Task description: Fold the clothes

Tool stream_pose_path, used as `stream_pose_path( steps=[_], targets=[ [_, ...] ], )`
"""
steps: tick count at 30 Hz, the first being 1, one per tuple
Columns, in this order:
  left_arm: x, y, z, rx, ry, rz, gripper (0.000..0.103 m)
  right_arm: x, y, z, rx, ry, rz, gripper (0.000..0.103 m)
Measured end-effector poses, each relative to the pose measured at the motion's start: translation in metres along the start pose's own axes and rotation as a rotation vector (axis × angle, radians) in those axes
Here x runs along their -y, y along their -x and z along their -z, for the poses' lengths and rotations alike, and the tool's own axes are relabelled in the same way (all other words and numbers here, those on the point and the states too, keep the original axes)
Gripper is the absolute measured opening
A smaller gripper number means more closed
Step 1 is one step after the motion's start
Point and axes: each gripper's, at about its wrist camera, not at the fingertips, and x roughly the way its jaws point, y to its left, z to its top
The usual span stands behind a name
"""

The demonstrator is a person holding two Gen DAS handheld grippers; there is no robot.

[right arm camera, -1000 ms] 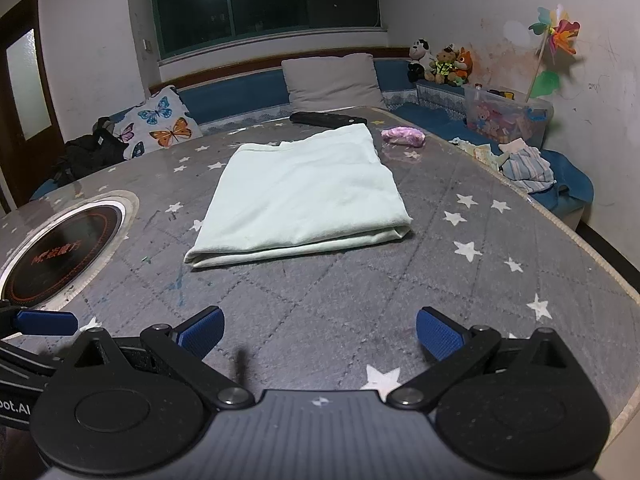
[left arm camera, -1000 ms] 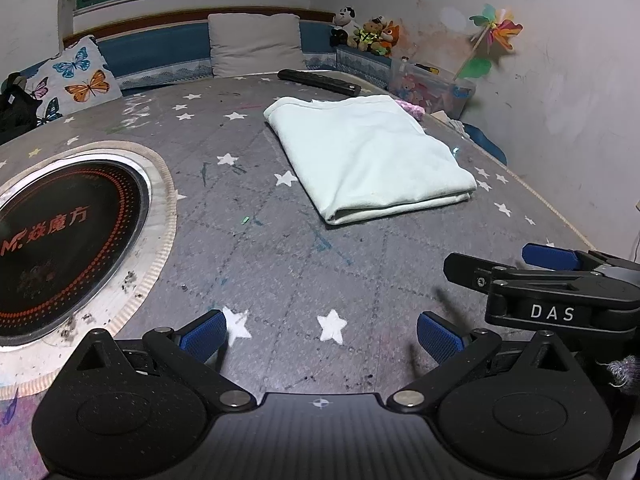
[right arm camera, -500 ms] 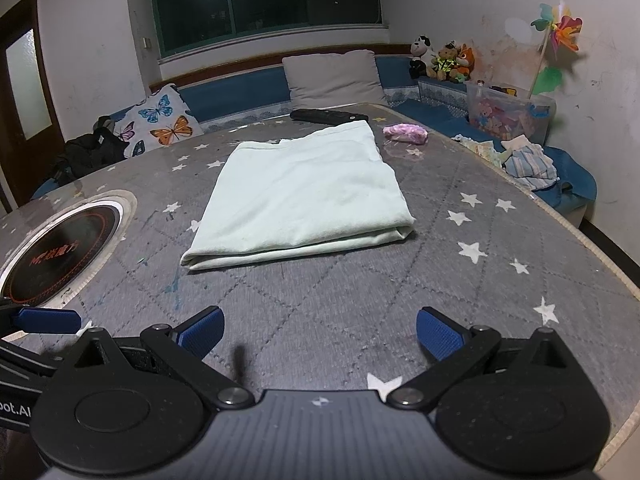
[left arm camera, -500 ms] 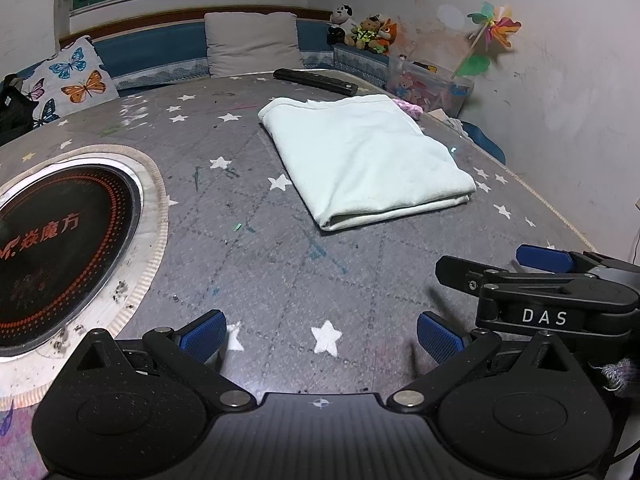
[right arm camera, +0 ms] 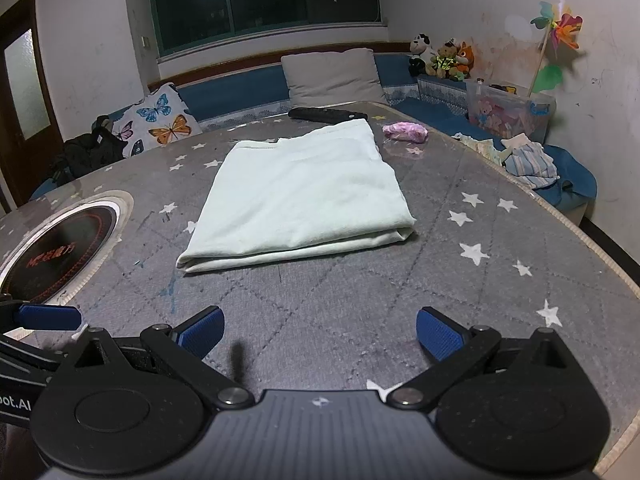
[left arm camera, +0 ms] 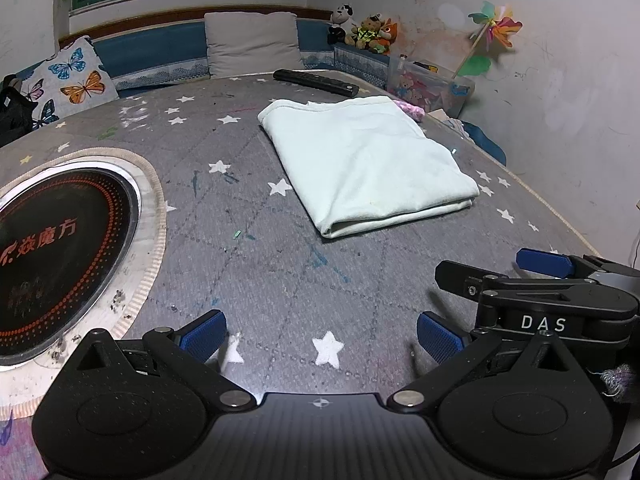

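Your pale mint-green folded cloth garment lies flat on the grey star-printed quilted surface, well apart from both tools and dead ahead of your right hand-held gripper, whose blue pads are spread wide with nothing between them. Your left hand-held gripper is spread just as wide and empty, and from there the garment sits ahead and off to the right. So the right one looks the nearer and squarer to it. The garment's long axis runs away from you, from its thick folded near edge towards the black remote control lying at its far end. That near edge faces you almost broadside. If another fold is wanted, I'd say you reach forward to the two near corners, right taking the corner on its own side. It already looks neatly folded, though.
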Motion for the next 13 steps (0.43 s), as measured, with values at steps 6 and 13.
stream_pose_path(
  steps=[6, 13],
  targets=[
    [0.0005, 0.0008, -0.0013, 0.01, 0.001, -0.001, 0.103, 0.0001, -0.0001, -0.0005, 0.001, -0.002, 0.0, 0.103],
    [-0.0005, 0.002, -0.0013, 0.011, -0.001, 0.001, 0.103, -0.0004, 0.0005, -0.001, 0.004, -0.001, -0.003, 0.103]
  ],
)
